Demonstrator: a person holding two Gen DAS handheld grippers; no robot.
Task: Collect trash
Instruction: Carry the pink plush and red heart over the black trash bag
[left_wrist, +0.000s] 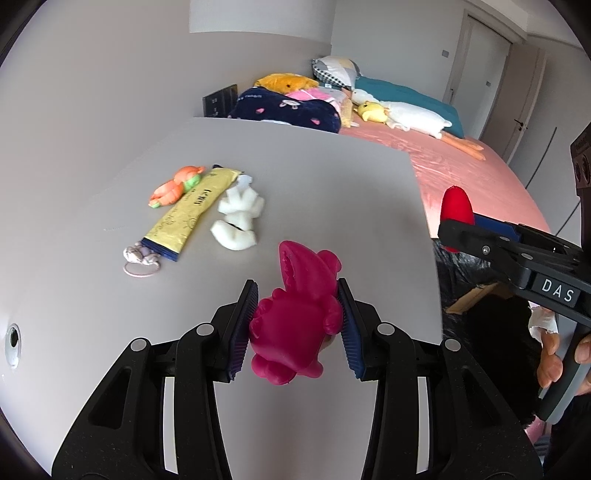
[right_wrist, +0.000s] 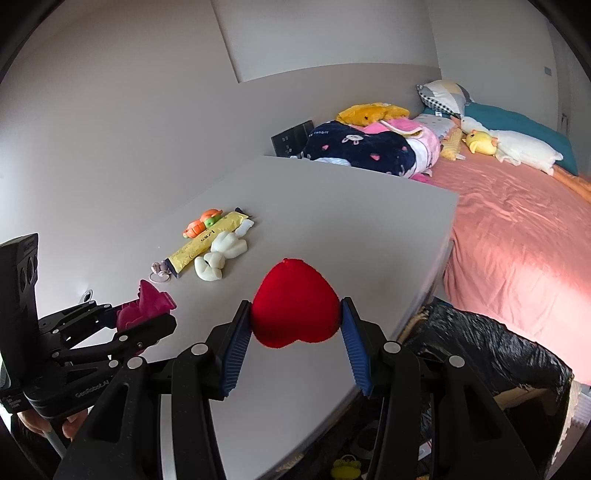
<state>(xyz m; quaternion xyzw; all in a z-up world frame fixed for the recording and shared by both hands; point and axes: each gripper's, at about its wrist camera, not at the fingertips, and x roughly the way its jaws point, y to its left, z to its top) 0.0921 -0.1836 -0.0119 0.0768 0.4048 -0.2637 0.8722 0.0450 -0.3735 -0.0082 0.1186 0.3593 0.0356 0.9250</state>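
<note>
Right wrist only: green toy (right_wrist: 346, 469) (floor)

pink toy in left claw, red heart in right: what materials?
Pink toy: looks like soft rubber or silicone, smooth matte moulded surface with ridges. Red heart: probably plush fabric, fuzzy light-absorbing surface, soft rounded outline; it may be flocked foam instead.

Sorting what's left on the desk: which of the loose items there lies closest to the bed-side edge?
The white foam toy; the yellow wrapper, orange toy and pink keyring all lie farther toward the wall.
</note>
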